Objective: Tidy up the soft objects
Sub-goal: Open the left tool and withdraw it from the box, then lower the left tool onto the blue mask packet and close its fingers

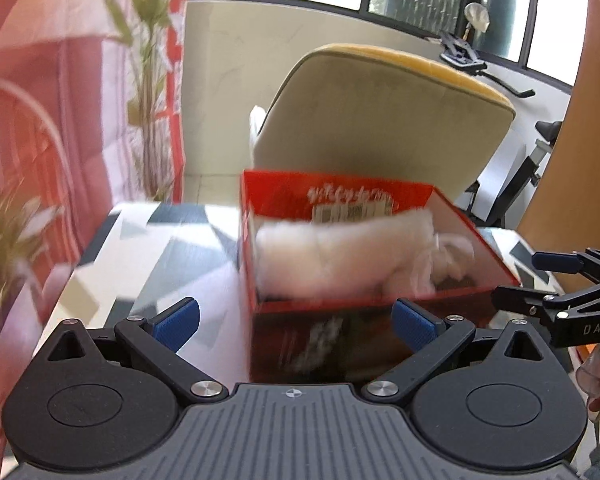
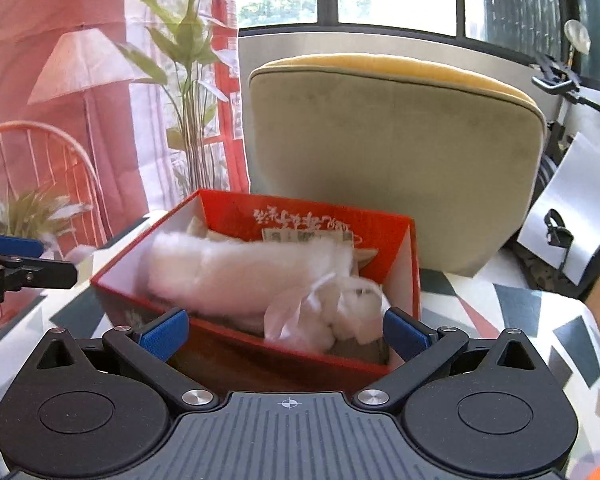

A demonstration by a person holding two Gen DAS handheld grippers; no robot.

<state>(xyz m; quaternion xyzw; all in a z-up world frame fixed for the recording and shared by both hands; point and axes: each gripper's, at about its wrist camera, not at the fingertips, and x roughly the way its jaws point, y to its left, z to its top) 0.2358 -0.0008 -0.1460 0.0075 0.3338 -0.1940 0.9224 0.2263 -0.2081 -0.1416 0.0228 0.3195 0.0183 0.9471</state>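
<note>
just ahead of both tongs, white fluffy roll (image 2: 244, 272) inside red box (image 2: 414, 276), left tongs (image 1: 296, 322) released, right tongs (image 2: 286, 332) released

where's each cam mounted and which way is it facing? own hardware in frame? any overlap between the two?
Left wrist: rides the left gripper, looking forward along its open blue-padded fingers at the red box on the patterned table; the right gripper enters at the right edge.
Right wrist: rides the right gripper, fingers open, facing the same red box from its other side; the left gripper's tip shows at the left edge.
Shared: red box, white soft bundle, chair back, table, windows.
</note>
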